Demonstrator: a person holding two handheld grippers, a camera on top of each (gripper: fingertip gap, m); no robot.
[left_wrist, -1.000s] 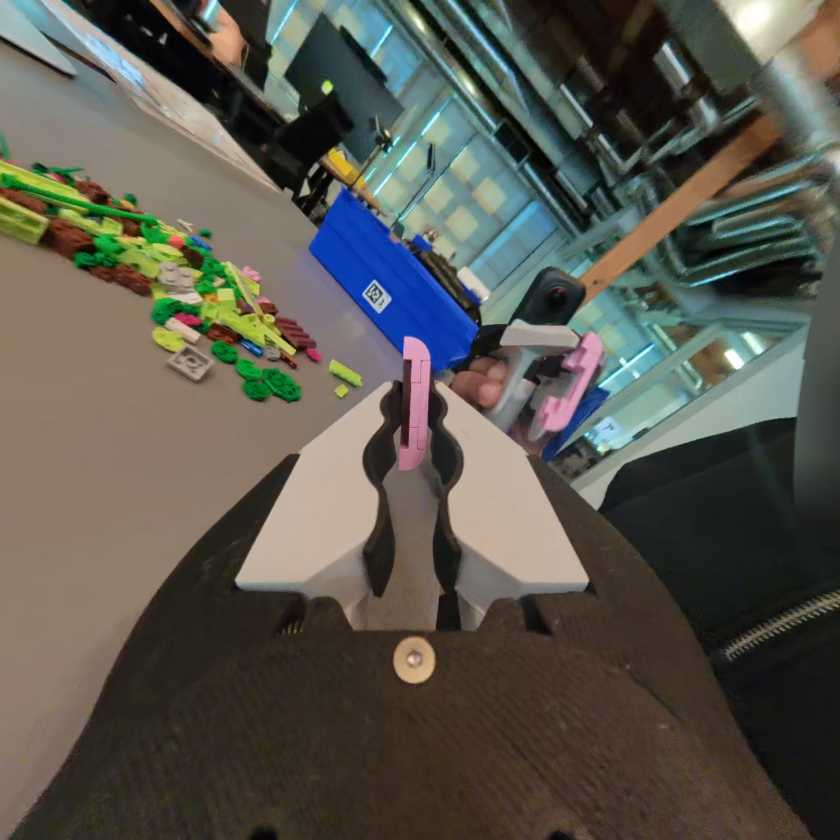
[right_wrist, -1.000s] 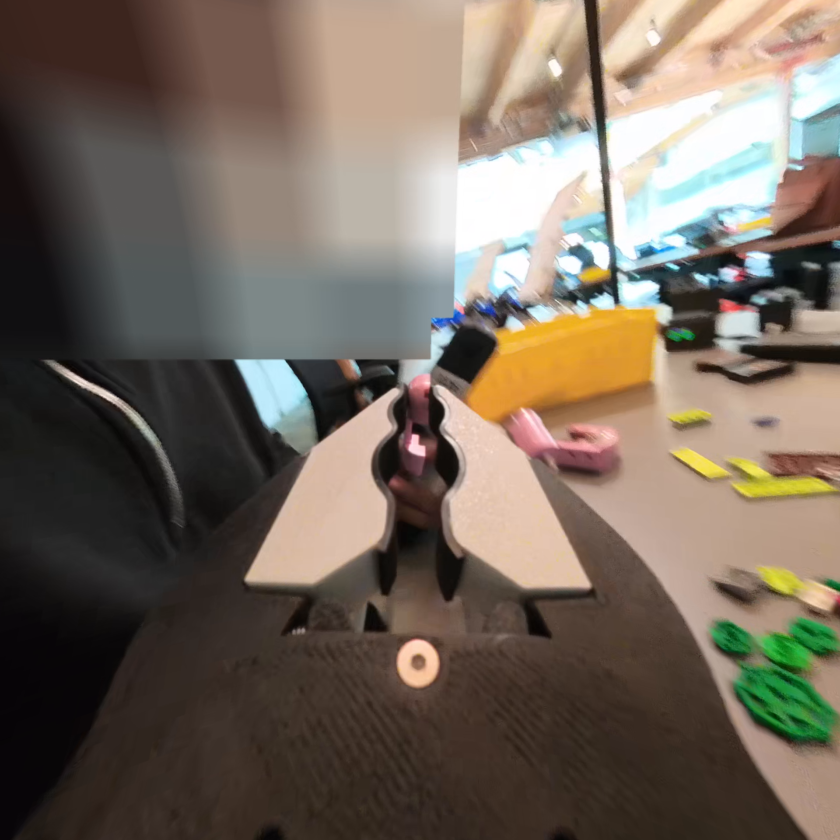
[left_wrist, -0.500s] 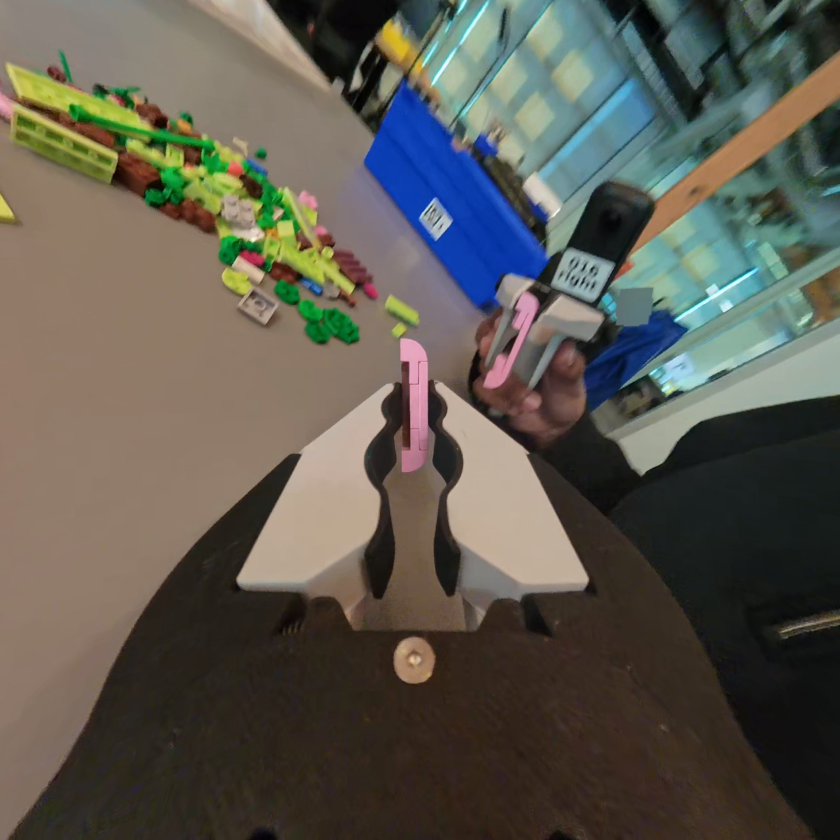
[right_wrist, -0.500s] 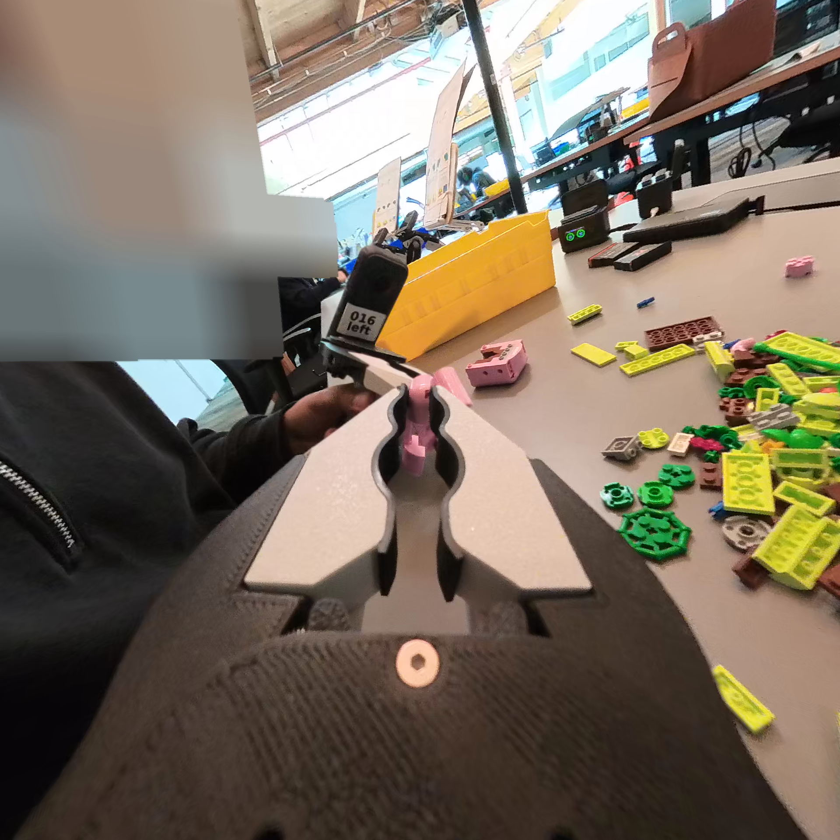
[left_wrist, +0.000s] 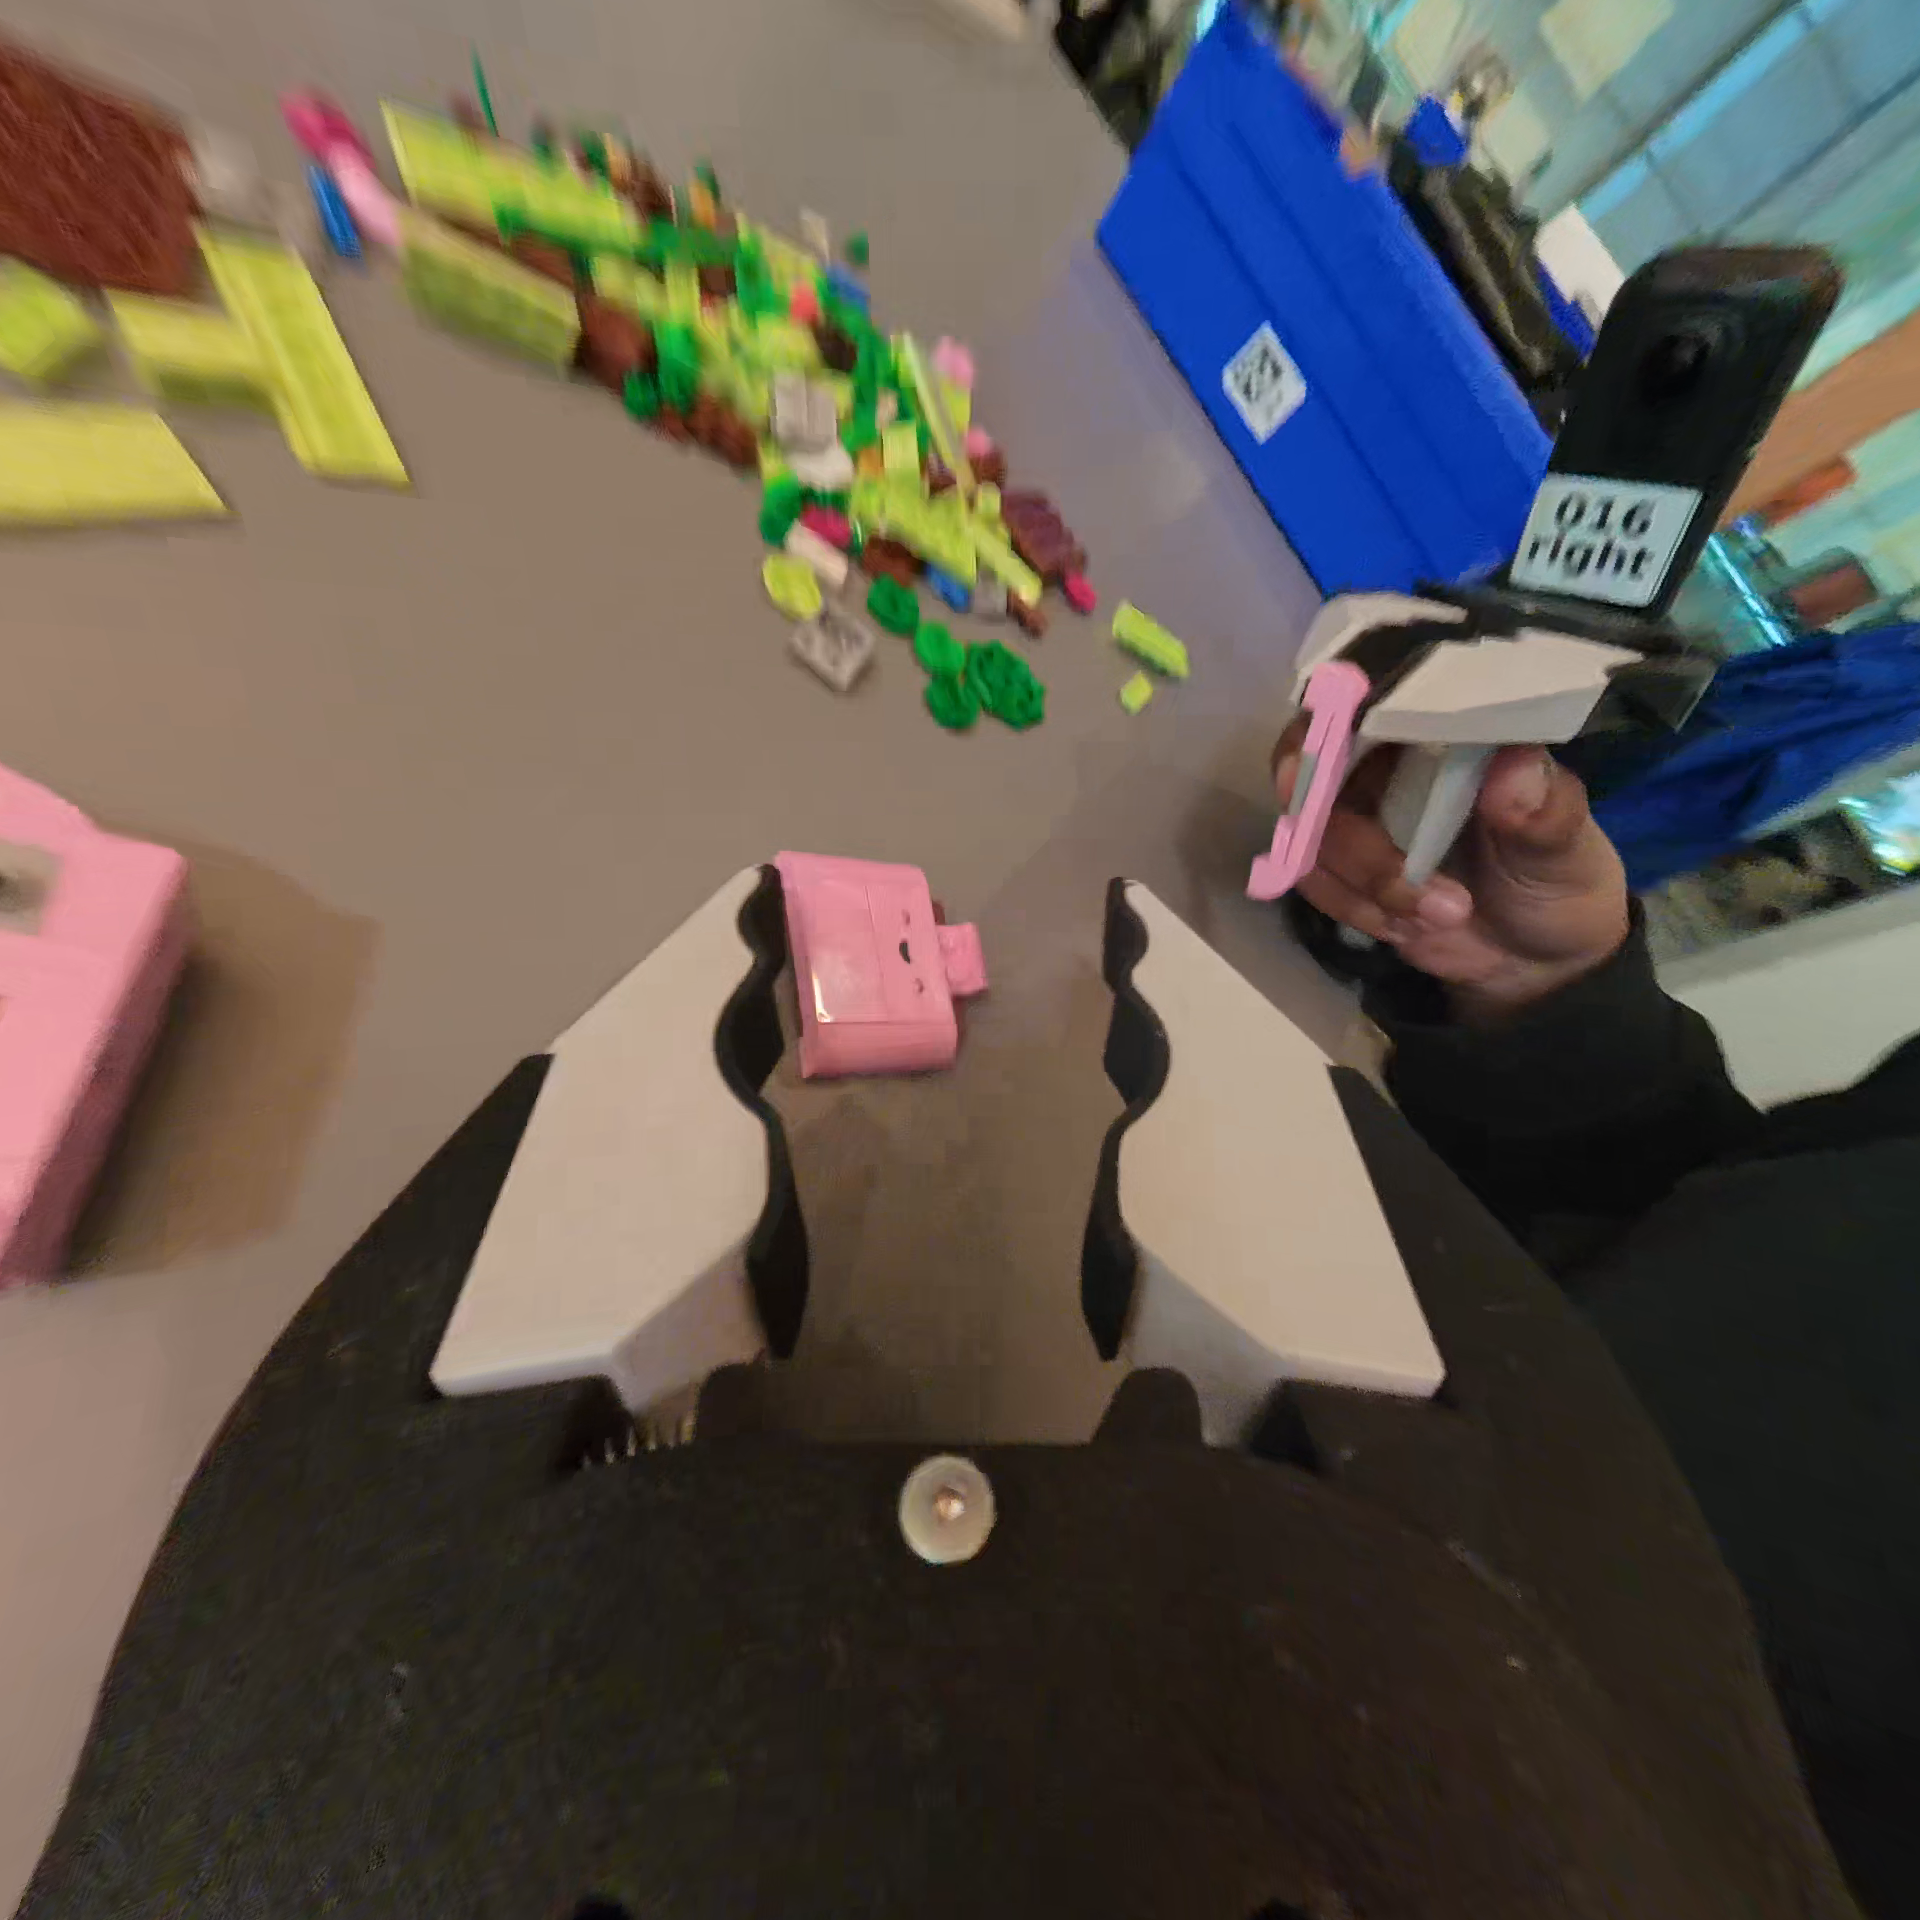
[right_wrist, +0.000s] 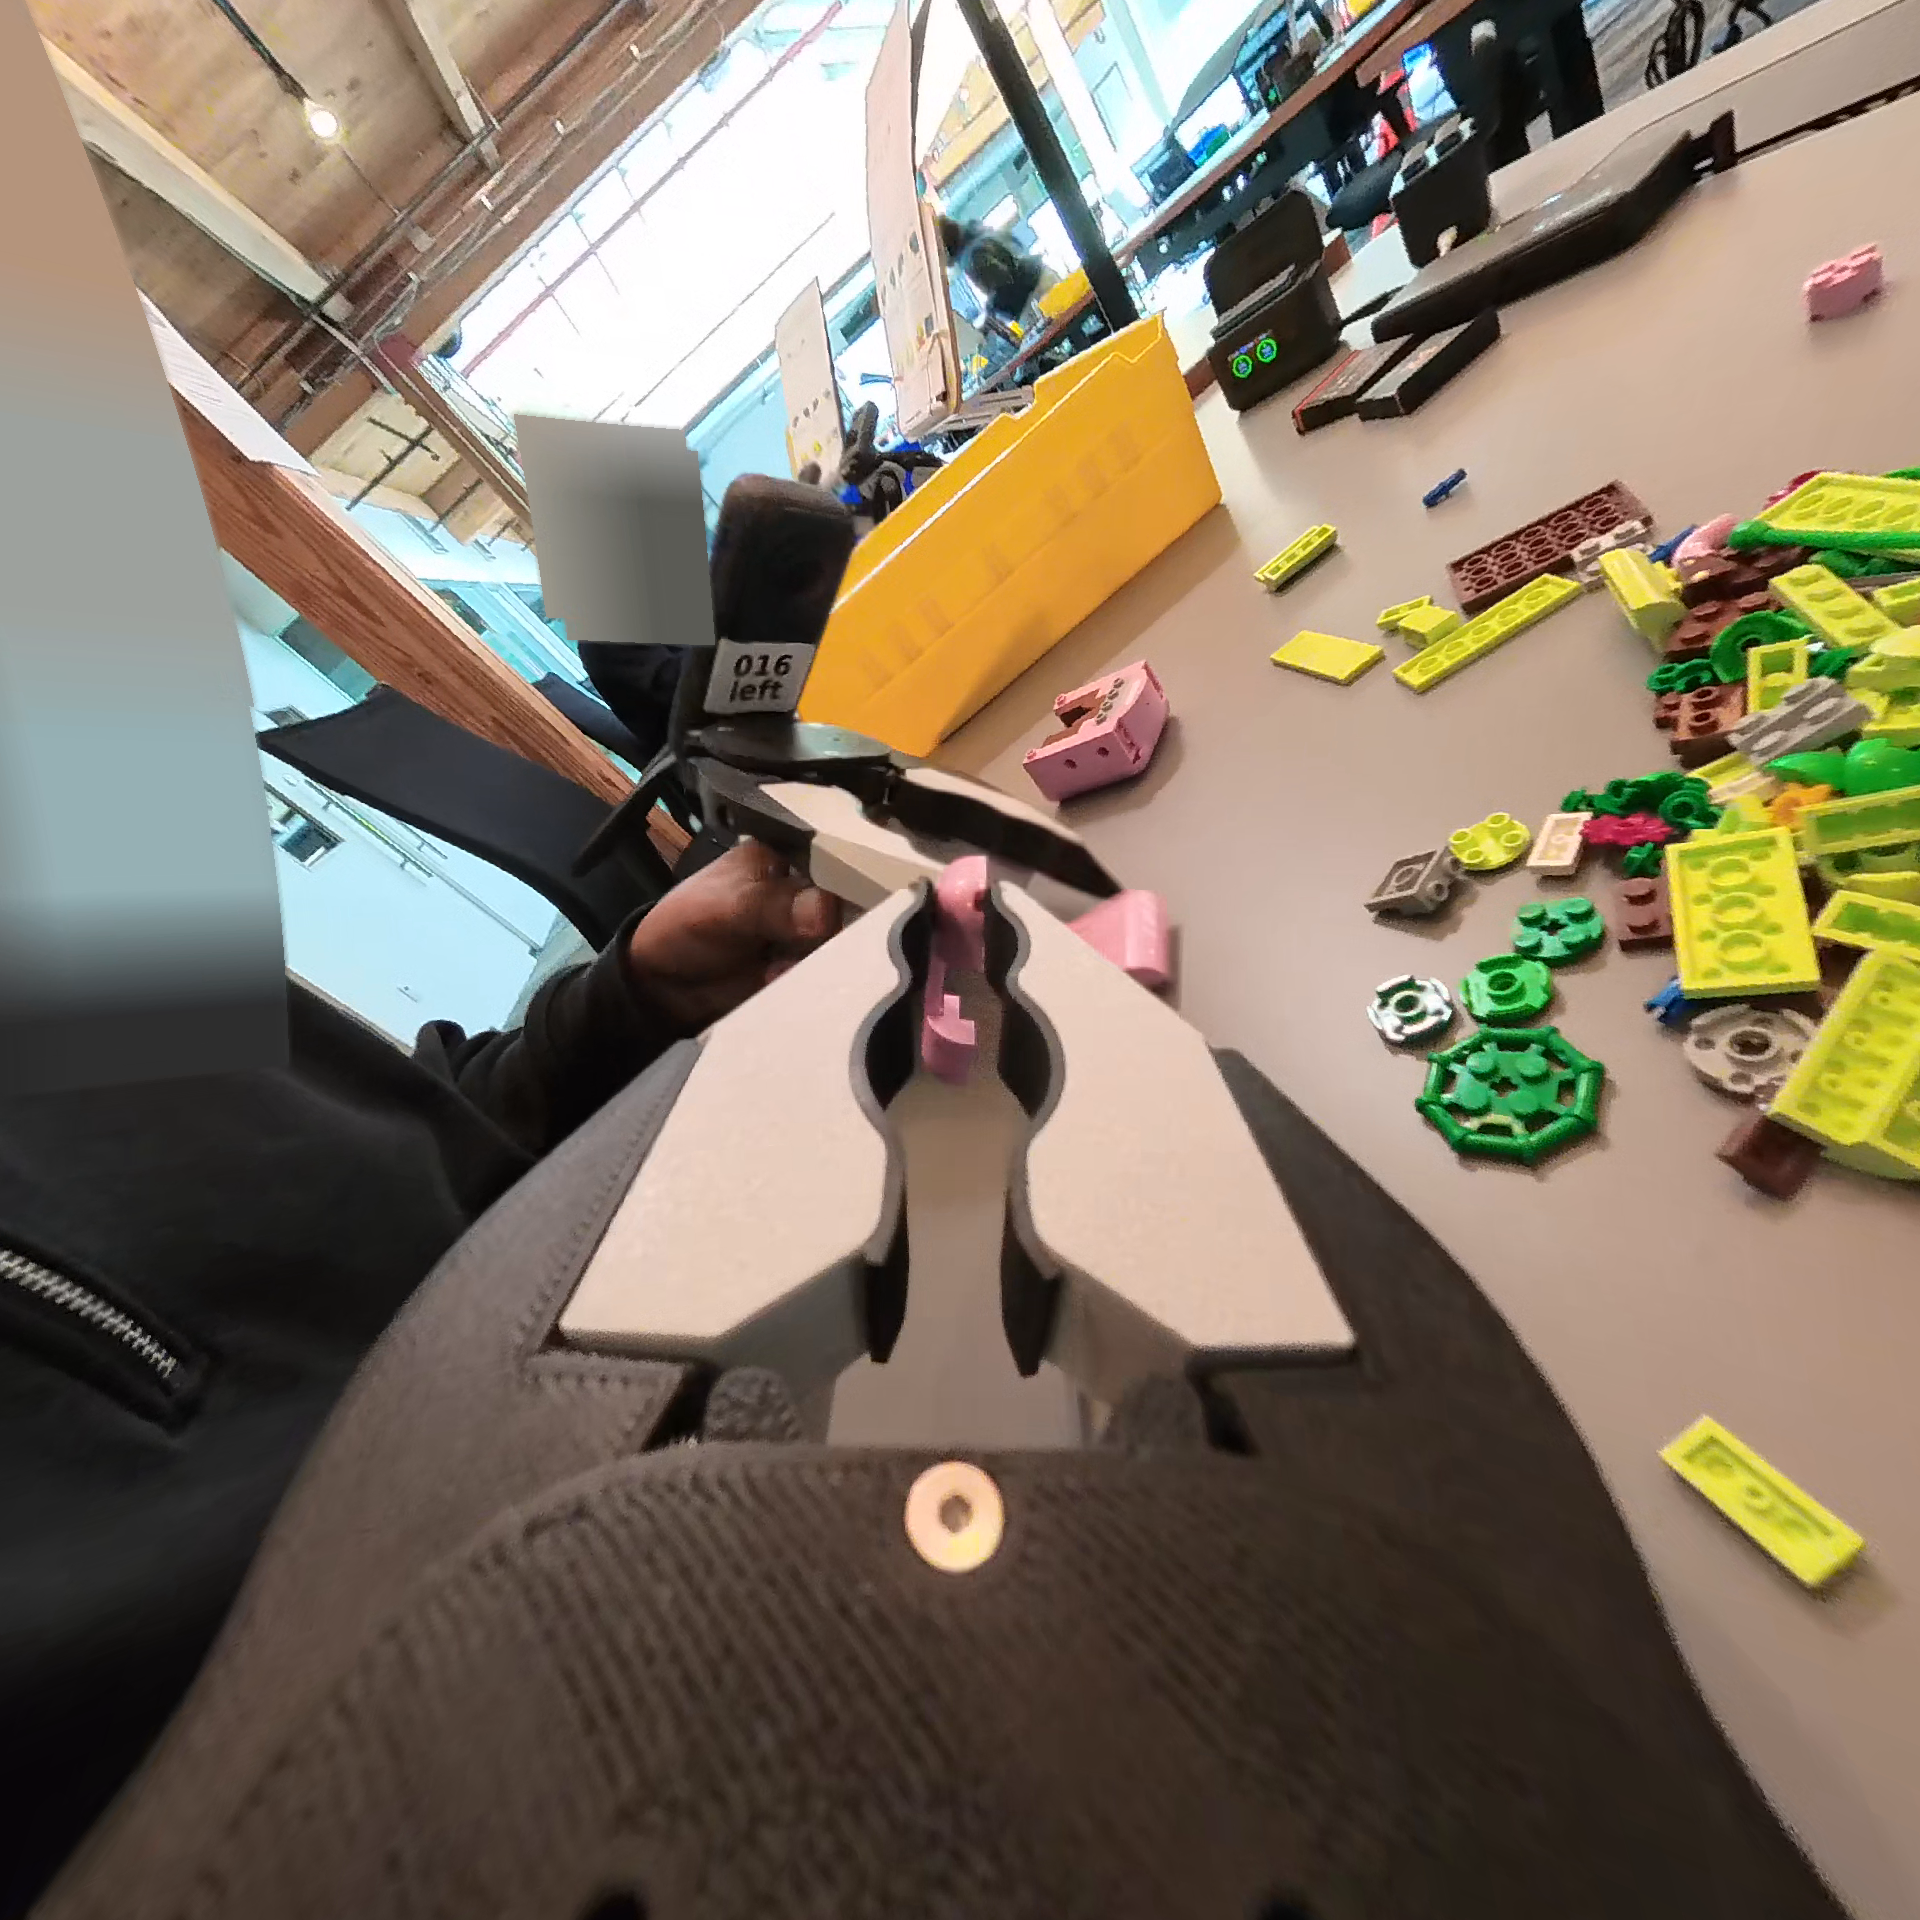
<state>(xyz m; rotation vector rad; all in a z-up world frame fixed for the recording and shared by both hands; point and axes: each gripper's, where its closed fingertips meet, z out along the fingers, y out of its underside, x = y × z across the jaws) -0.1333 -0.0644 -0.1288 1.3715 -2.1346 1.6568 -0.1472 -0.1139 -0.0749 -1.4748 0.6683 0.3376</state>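
Observation:
My left gripper (left_wrist: 940, 894) is open just above the grey table (left_wrist: 520, 727). A flat pink brick piece (left_wrist: 873, 977) with a small stub lies on the table between its fingers, close beside the left finger, and nothing grips it. The same piece shows in the right wrist view (right_wrist: 1127, 935). My right gripper (right_wrist: 958, 899) is shut on a thin pink hooked piece (right_wrist: 951, 997) and holds it in the air. The left wrist view shows this right gripper (left_wrist: 1340, 675) to the right with the piece (left_wrist: 1309, 800) hanging from its tips.
A pink block assembly (left_wrist: 73, 1039) sits to the left, also in the right wrist view (right_wrist: 1101, 727). A pile of green, lime and brown bricks (right_wrist: 1766, 779) covers the table beyond. A blue bin (left_wrist: 1330, 343) and a yellow bin (right_wrist: 1018, 582) stand at the table's edges.
My left gripper came down to the table and opened; the flat pink piece left its grasp and now lies on the table. My right gripper stays shut on its pink piece.

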